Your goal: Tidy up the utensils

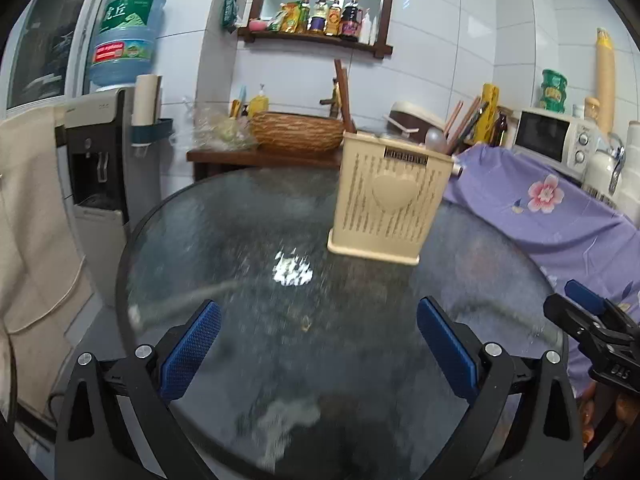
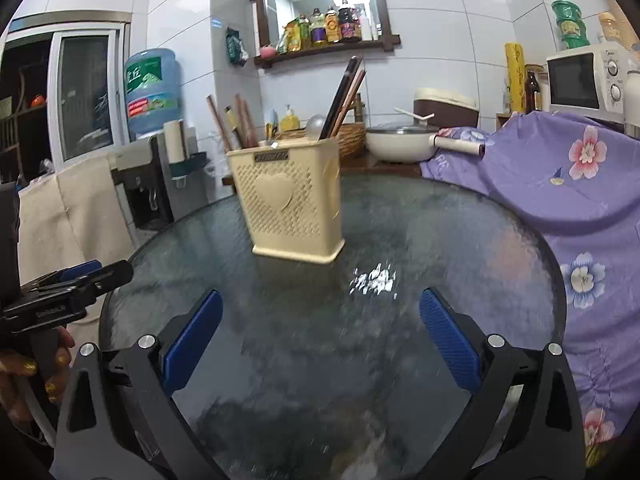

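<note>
A cream perforated utensil holder (image 1: 390,204) with a heart on its side stands upright on the round glass table (image 1: 224,240). Chopsticks (image 2: 344,96) and a spoon (image 2: 316,124) stick up out of the holder (image 2: 290,200), and more sticks (image 2: 236,124) lean at its left end. My left gripper (image 1: 318,312) hangs open over bare glass, short of the holder, with nothing between its blue pads (image 1: 192,352). My right gripper (image 2: 320,300) is open too, also empty, over the table (image 2: 440,240). Each gripper shows at the edge of the other's view: right gripper (image 1: 564,296), left gripper (image 2: 114,270).
A purple floral cloth (image 2: 560,184) covers the furniture along the table's right. Behind the table a wooden side table carries a woven basket (image 1: 298,132) and a white pan (image 2: 400,144). A water dispenser (image 1: 96,152) stands at left, a microwave (image 2: 580,80) at right. A hand (image 2: 24,368) holds the left gripper.
</note>
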`<state>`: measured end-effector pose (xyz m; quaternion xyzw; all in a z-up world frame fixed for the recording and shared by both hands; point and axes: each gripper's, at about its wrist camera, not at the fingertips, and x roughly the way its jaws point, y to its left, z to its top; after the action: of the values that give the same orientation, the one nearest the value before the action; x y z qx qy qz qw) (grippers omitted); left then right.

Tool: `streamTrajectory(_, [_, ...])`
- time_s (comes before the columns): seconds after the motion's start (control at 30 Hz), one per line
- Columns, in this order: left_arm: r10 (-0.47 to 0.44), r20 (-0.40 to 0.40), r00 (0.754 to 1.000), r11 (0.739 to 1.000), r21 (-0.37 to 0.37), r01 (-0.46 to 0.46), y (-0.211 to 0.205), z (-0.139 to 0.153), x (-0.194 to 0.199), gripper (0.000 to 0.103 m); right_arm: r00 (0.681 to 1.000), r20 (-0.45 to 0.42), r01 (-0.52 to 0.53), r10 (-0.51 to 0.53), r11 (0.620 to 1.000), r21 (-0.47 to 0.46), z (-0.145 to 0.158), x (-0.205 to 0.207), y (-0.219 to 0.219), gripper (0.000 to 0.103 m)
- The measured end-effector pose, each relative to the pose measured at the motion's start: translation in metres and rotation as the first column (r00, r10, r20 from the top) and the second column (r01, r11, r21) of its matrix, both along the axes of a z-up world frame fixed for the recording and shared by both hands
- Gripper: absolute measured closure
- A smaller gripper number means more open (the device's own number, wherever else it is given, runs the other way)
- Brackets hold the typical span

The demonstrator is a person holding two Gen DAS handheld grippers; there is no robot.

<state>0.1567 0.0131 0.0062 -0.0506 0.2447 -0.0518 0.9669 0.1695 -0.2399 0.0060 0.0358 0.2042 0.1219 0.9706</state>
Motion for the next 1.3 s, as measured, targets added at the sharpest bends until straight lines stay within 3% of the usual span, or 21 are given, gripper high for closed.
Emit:
streamTrajectory(0.17, [-0.008, 0.009, 1.000, 0.999, -0.042, 0.009, 0.000, -0.010, -0.039, 0.007, 0.998, 0.067, 0.000, 0.001, 1.000, -0.021, -0.009, -0.054, 0.014, 0.006])
streamTrajectory(0.37, [0.035, 0.146, 0.989, 0.999, 0.034, -0.040, -0.009, 0.008, -0.090, 0.007, 0.986, 0.169, 0.017, -0.008, 0.998, -0.054, 0.001, -0.108, 0.026, 0.006])
streamTrajectory(0.5, [0.029, 0.168, 0.985, 0.999, 0.016, -0.033, -0.007, 0.014, -0.106, 0.007, 0.978, 0.210, 0.022, -0.010, 0.998, -0.054, 0.010, -0.131, 0.028, 0.006])
streamTrajectory(0.93, [0.019, 0.199, 0.980, 0.999, 0.038, -0.027, -0.013, 0.019, -0.124, 0.007, 0.975, 0.222, 0.036, -0.029, 0.999, -0.028, 0.021, -0.142, 0.024, 0.006])
streamTrajectory(1.3, [0.021, 0.179, 0.984, 0.999, 0.033, -0.028, -0.008, 0.015, -0.128, 0.007, 0.978, 0.206, 0.033, -0.028, 0.999, -0.024, 0.019, -0.139, 0.022, 0.006])
